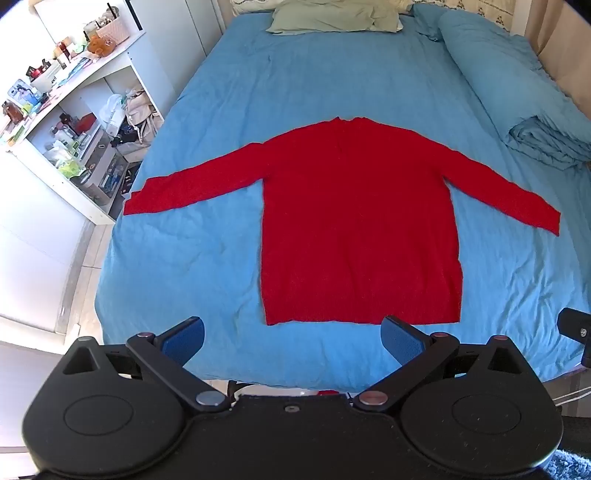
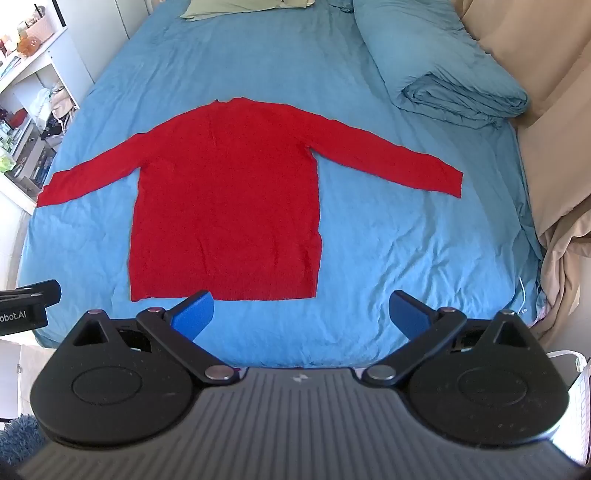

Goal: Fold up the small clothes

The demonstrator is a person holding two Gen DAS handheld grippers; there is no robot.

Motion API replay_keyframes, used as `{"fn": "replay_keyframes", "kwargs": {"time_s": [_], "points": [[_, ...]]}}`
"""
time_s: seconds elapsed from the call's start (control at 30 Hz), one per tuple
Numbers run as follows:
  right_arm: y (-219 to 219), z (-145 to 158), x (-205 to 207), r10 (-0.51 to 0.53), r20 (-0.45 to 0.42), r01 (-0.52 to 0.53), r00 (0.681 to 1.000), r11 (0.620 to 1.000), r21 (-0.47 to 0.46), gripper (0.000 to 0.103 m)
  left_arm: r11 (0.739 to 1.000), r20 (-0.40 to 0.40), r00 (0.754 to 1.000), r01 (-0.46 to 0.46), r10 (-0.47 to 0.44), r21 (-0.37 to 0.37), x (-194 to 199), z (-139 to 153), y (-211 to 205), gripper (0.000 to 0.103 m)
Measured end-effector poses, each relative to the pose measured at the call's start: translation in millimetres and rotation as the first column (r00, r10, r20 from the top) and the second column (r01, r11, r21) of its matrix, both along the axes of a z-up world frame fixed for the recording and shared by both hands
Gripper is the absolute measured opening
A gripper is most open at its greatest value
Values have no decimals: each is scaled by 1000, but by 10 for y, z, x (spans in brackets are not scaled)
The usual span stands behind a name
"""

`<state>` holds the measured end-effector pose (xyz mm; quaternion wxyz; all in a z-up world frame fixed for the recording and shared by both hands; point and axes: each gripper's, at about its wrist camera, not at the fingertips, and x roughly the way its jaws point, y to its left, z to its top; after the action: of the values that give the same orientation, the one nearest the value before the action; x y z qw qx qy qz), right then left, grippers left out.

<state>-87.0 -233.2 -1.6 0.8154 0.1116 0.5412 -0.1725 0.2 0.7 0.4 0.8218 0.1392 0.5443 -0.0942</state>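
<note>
**Here: red sweater spread flat on a blue bed, both grippers empty**

Underneath everything, a bed (image 1: 229, 110) covered by a lightly creased blue sheet, filling most of both views. At the far end, a pale green pillow (image 1: 332, 16). Along the right side, a blue duvet (image 2: 454, 74) rolled and folded into a thick bundle, its folded end toward the middle of the bed. Beyond that, beige fabric (image 2: 546, 122) running along the bed's right edge. To the left of the bed, a white shelving unit (image 1: 74, 122) crowded with bottles, boxes and small clutter too fine to name. Below the bed's near edge, pale floor tiles; in the low corners, a patch of shaggy blue rug (image 2: 18, 435).

Centred on the sheet, a red long-sleeved sweater (image 1: 358, 229) lying flat and unfolded. Neckline toward the pillow end, hem toward the cameras, so body length running from foot to head of the bed. Both sleeves stretched outward and angled slightly down toward the near side, making the widest span run across the bed; left cuff reaching the bed's left edge, right cuff ending well short of the duvet.

Nearest the lens, the left gripper (image 1: 291, 338) spread wide, blue pads apart, hovering above the near edge of the bed just short of the hem and gripping nothing. Likewise the right gripper (image 2: 301, 314) spread wide and empty, its left blue pad overlapping the hem line in view, though contact cannot be told.
</note>
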Motion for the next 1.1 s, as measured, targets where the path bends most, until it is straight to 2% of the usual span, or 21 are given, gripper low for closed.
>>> {"fn": "replay_keyframes", "kwargs": {"time_s": [0.8, 1.1], "points": [[28, -4, 2, 3, 9, -3, 1000, 1000, 1, 103, 1000, -5, 1000, -8, 8, -3, 56, 27, 2, 103], [36, -7, -2, 3, 10, -3, 1000, 1000, 2, 103, 1000, 15, 1000, -10, 10, 4, 24, 49, 16, 103]]}}
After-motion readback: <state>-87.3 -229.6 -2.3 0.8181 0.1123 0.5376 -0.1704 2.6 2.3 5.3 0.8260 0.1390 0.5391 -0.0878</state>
